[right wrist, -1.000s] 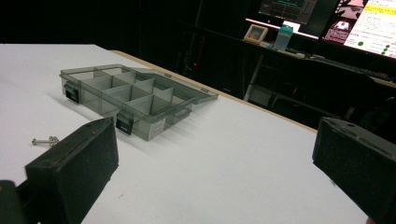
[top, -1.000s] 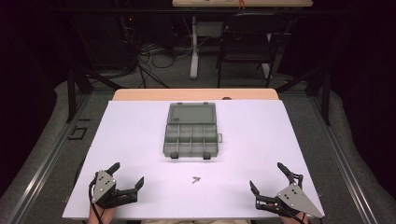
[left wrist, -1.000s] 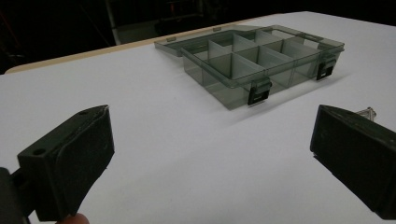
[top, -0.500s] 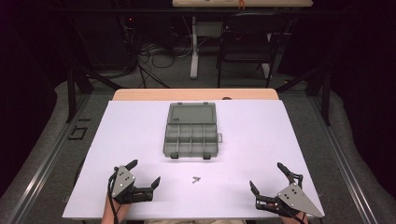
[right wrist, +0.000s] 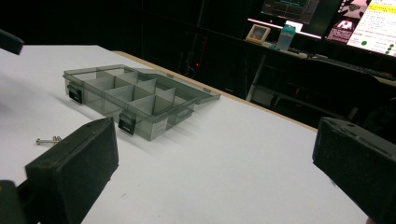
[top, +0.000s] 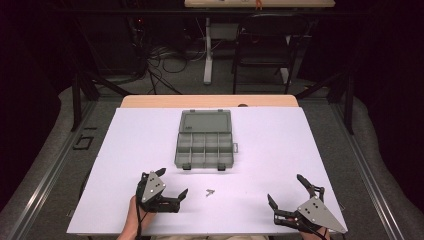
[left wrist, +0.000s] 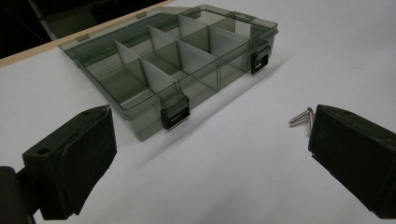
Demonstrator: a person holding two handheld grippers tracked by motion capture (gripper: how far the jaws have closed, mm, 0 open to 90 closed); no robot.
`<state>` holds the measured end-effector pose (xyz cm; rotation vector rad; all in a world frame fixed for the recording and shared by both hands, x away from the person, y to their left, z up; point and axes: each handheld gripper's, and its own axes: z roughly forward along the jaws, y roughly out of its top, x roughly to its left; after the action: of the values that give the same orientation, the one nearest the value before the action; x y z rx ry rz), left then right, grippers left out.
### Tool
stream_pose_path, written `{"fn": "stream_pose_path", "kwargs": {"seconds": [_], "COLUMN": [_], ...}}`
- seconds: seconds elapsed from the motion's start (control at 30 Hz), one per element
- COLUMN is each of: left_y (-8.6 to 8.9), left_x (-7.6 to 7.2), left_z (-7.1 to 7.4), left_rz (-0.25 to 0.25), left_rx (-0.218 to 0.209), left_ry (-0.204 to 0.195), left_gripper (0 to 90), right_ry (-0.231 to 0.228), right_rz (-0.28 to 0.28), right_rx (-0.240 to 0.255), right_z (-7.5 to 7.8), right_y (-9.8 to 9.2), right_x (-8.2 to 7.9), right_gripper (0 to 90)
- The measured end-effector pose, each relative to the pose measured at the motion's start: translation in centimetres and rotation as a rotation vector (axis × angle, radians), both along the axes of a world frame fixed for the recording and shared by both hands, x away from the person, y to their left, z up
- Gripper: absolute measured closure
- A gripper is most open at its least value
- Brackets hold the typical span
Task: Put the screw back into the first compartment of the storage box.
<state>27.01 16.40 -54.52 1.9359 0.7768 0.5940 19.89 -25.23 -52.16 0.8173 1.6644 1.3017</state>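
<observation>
High view: a translucent grey plastic compartment box [top: 205, 142], lid folded back, dividers showing, black latches on its near edge, sits mid-table on the white sheet [top: 125, 140]. Small silver metal screws [top: 210, 192] lie apart from its near edge. Just left of them, the left gripper [top: 172, 189] is spread wide; the right gripper [top: 287, 197], well apart, likewise spread.

High view overhead facing forward, both gripper views low, close, sharing the organizer box [top: 205, 139] and screws [top: 210, 192]
</observation>
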Motion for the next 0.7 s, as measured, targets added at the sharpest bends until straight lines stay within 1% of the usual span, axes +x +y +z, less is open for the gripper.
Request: {"fn": "stream_pose_path", "kwargs": {"seconds": [0.07, 0.13, 0.2, 0.23, 0.33, 0.37, 0.4, 0.43, 0.47, 0.5, 0.53, 0.57, 0.6, 0.63, 0.7], "left_y": [-0.5, -1.2, -1.9, -2.1, -3.0, -3.3, -4.0, -4.0, -4.6, -4.6, -5.2, -5.2, -5.5, -5.6, -6.1], "left_x": [0.5, 0.9, 1.4, 1.6, 2.2, 2.3, 2.5, 2.5, 2.7, 2.7, 2.9, 2.9, 3.0, 3.1, 3.3], "left_z": [0.2, 0.5, 0.9, 1.0, 1.3, 1.3, 1.5, 1.5, 1.8, 1.8, 2.1, 2.1, 2.3, 2.4, 2.8], "left_rz": [-0.017, -0.026, -0.052, -0.066, -0.104, -0.112, -0.138, -0.138, -0.16, -0.16, -0.173, -0.173, -0.176, -0.178, -0.193], "left_rx": [0.014, 0.04, 0.061, 0.076, 0.107, 0.112, 0.136, 0.136, 0.163, 0.163, 0.192, 0.192, 0.21, 0.216, 0.242], "left_ry": [0.025, 0.052, 0.091, 0.097, 0.14, 0.158, 0.195, 0.195, 0.225, 0.225, 0.265, 0.265, 0.285, 0.293, 0.321], "left_gripper": [1.0, 0.1, 0.1, 0.1, 0.0, 0.0, 0.0, 0.0, 0.0, 0.0, 0.0, 0.0, 0.0, 0.0, 0.0], "right_ry": [0.0, 0.003, 0.003, 0.001, -0.001, 0.0, 0.008, 0.008, 0.007, 0.007, 0.009, 0.009, 0.009, 0.006, 0.007], "right_rz": [0.002, 0.002, 0.001, 0.0, -0.001, 0.0, -0.002, -0.002, -0.002, -0.002, 0.0, 0.0, -0.002, 0.001, 0.001], "right_rx": [0.004, 0.002, 0.005, 0.009, 0.01, 0.01, 0.006, 0.006, 0.007, 0.007, 0.006, 0.006, 0.005, 0.008, 0.006], "right_z": [0.0, 0.0, 0.0, 0.0, 0.0, 0.0, 0.0, 0.0, 0.0, 0.0, 0.0, 0.0, 0.0, 0.0, 0.0], "right_y": [0.0, -0.1, -0.1, -0.1, -0.2, -0.2, -0.2, -0.2, -0.2, -0.2, -0.2, -0.2, -0.2, -0.1, -0.1], "right_x": [0.0, -0.1, -0.1, -0.1, -0.1, -0.1, -0.1, -0.1, -0.1, -0.1, 0.0, 0.0, 0.0, 0.0, 0.0], "right_gripper": [0.0, 0.0, 0.0, 0.0, 0.0, 0.0, 0.0, 0.0, 0.0, 0.0, 0.0, 0.0, 0.0, 0.0, 0.0]}}
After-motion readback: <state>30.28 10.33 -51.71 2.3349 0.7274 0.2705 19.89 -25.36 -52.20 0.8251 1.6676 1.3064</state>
